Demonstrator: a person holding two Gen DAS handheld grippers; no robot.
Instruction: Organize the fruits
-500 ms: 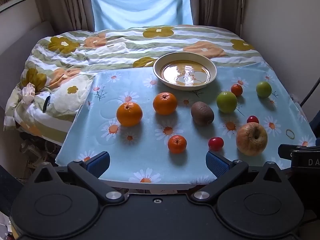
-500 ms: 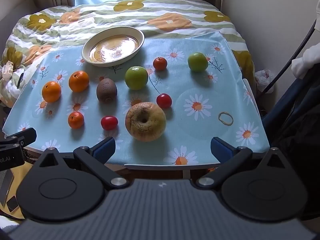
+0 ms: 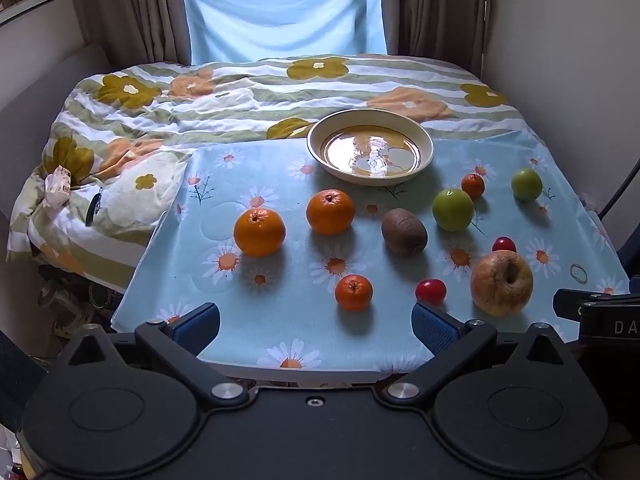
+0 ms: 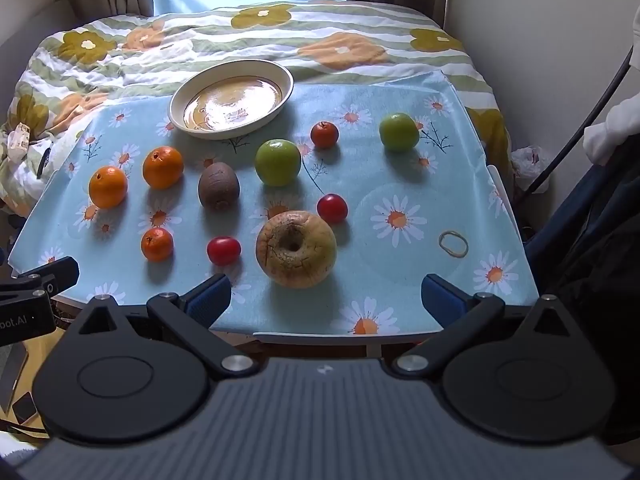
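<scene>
Fruit lies on a light blue daisy cloth (image 3: 280,320) (image 4: 400,280): two oranges (image 3: 259,231) (image 3: 330,211), a small mandarin (image 3: 353,292), a kiwi (image 3: 404,231), two green apples (image 3: 453,209) (image 3: 527,184), red tomatoes (image 3: 431,291) (image 4: 332,208), a small red-orange fruit (image 4: 324,134) and a big wrinkled yellow apple (image 3: 501,283) (image 4: 296,249). An empty cream bowl (image 3: 416,136) (image 4: 280,76) stands behind them. My left gripper (image 3: 316,320) is open at the cloth's near edge, before the mandarin. My right gripper (image 4: 326,298) is open just before the big apple.
A flowered striped blanket (image 3: 200,92) covers the bed behind and left of the cloth. A rubber band (image 4: 453,243) lies at the cloth's right. Walls and curtains close in the back and right. A cable (image 4: 580,128) hangs at the right.
Both views have shifted very little; the fruit and bowl have not moved and both grippers stay open.
</scene>
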